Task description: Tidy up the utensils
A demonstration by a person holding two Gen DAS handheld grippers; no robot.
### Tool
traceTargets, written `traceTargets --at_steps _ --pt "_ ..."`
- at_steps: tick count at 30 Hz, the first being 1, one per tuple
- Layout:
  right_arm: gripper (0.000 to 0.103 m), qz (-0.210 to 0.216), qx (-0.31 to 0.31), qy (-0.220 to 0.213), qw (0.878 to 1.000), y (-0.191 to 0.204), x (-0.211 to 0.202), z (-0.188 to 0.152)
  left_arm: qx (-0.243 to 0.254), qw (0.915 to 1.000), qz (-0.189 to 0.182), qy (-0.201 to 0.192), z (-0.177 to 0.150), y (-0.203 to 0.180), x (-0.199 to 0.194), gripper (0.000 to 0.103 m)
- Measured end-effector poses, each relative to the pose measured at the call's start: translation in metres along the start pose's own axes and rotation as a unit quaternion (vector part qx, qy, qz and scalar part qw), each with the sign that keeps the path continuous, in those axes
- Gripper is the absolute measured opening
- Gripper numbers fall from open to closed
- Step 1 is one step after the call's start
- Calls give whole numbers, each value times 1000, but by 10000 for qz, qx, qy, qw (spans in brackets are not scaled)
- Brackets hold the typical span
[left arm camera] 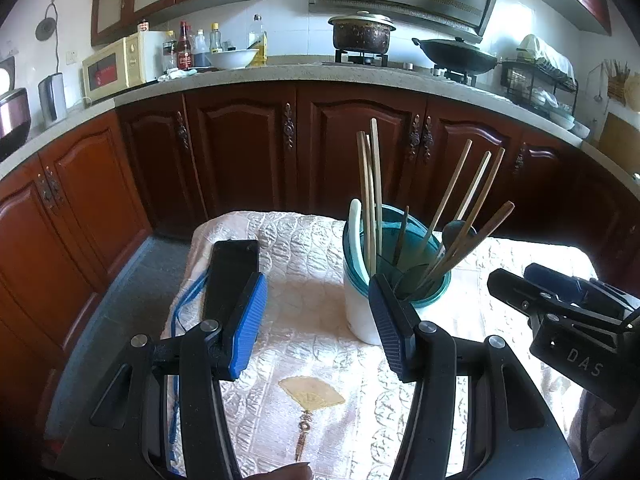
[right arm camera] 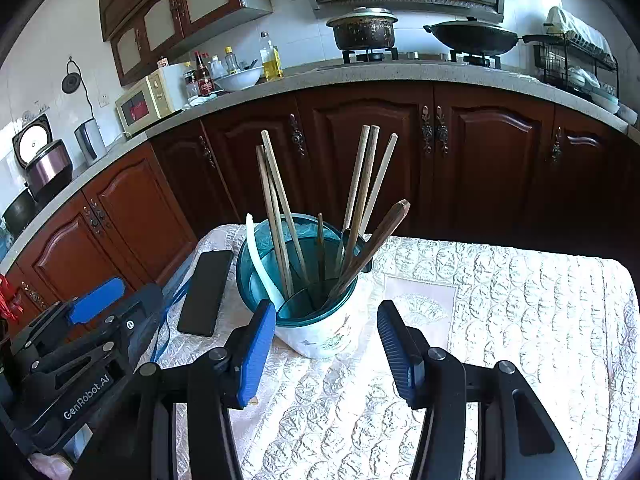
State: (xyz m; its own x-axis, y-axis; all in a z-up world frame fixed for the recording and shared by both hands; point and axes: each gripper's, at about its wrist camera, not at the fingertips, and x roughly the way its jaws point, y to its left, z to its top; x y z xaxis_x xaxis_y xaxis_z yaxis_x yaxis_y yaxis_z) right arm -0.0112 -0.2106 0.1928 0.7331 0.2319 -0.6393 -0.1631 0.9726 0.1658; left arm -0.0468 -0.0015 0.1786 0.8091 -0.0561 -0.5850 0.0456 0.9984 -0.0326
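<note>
A white utensil holder with a teal rim (left arm camera: 362,312) (right arm camera: 320,332) stands on the cloth-covered table. It holds several wooden chopsticks (left arm camera: 370,200) (right arm camera: 280,216), a white spoon (left arm camera: 354,236) (right arm camera: 260,264) and dark spoons. My left gripper (left arm camera: 316,324) is open and empty, its right finger close beside the holder. My right gripper (right arm camera: 326,354) is open and empty, with the holder just ahead between its fingers. The right gripper shows at the right of the left wrist view (left arm camera: 560,312). The left gripper shows at the left of the right wrist view (right arm camera: 80,340).
A black phone (left arm camera: 230,280) (right arm camera: 206,292) with a blue cable (left arm camera: 180,308) lies on the table's left side. The table has a pale quilted cloth (right arm camera: 520,320). Brown kitchen cabinets (left arm camera: 240,140) and a counter with pots stand beyond.
</note>
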Motion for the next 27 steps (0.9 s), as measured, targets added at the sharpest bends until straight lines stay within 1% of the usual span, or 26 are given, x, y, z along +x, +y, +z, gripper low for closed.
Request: traceTargets --at_steps 27 --pt "52 -36 2 130 9999 -3 8 -1 36 10000 -75 29 -1 -5 4 52"
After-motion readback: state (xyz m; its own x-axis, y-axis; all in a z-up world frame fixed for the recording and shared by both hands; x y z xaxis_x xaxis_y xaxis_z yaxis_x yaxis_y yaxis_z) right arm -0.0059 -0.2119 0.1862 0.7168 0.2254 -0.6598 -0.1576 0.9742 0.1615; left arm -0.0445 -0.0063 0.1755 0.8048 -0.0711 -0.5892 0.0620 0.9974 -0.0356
